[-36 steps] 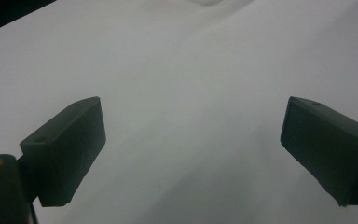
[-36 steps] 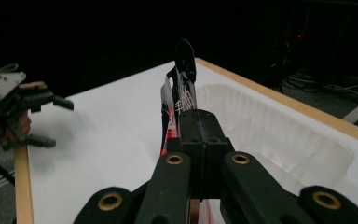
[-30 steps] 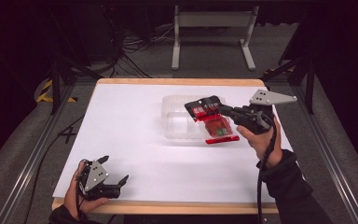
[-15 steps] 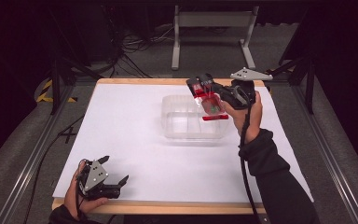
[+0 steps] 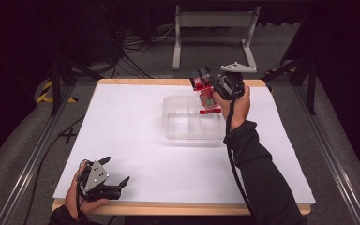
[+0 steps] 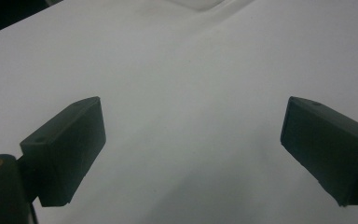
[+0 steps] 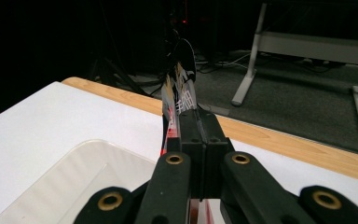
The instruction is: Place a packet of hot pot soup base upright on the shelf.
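Right gripper (image 5: pixel 201 86) clamped on red packet (image 5: pixel 206 99), lifted above clear tray's (image 5: pixel 187 124) far right corner. Left gripper (image 5: pixel 115 176) spread wide, empty, near counter's (image 5: pixel 136 136) front-left edge.

Only the clear tray (image 5: pixel 187 123) blocks the far-right table (image 5: pixel 122 126); elsewhere tongs pass freely.

red packet (image 5: pixel 207 96) print too blurred to read, no other legible text
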`<action>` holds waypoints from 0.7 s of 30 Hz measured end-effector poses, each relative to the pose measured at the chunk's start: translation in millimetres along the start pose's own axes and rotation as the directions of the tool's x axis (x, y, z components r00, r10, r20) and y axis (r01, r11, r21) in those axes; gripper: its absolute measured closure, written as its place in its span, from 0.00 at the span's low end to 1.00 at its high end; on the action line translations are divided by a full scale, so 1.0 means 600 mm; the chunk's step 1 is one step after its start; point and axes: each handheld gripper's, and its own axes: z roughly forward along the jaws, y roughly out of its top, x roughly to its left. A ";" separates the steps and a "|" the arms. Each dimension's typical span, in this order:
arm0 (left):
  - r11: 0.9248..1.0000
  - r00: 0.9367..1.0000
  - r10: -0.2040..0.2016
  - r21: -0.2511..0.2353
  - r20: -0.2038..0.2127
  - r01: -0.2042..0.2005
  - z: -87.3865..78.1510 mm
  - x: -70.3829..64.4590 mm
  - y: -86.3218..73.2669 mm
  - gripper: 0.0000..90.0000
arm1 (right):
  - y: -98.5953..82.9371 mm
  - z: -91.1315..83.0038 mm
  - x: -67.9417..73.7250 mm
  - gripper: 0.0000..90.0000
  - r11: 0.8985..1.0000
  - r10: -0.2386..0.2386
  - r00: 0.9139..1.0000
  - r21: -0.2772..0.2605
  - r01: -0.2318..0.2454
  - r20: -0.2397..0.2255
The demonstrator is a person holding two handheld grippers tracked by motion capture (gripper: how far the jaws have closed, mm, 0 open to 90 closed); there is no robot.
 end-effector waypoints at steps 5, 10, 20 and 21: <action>1.000 1.000 0.003 0.001 0.003 -0.003 0.000 0.000 0.000 0.08 | -0.007 0.013 0.007 1.00 1.000 0.007 1.000 0.010 -0.007 0.005; 1.000 1.000 0.011 0.003 0.007 -0.011 0.001 -0.001 0.000 0.08 | -0.018 0.024 0.018 1.00 1.000 0.009 1.000 0.030 -0.009 0.001; 1.000 1.000 0.014 0.011 0.009 -0.014 0.001 0.000 -0.001 0.08 | -0.047 0.020 0.026 1.00 1.000 0.010 0.998 0.026 -0.009 -0.059; 1.000 1.000 0.016 0.011 0.006 -0.016 0.001 -0.001 -0.001 0.08 | -0.047 0.020 0.026 1.00 1.000 0.010 0.998 0.026 -0.009 -0.059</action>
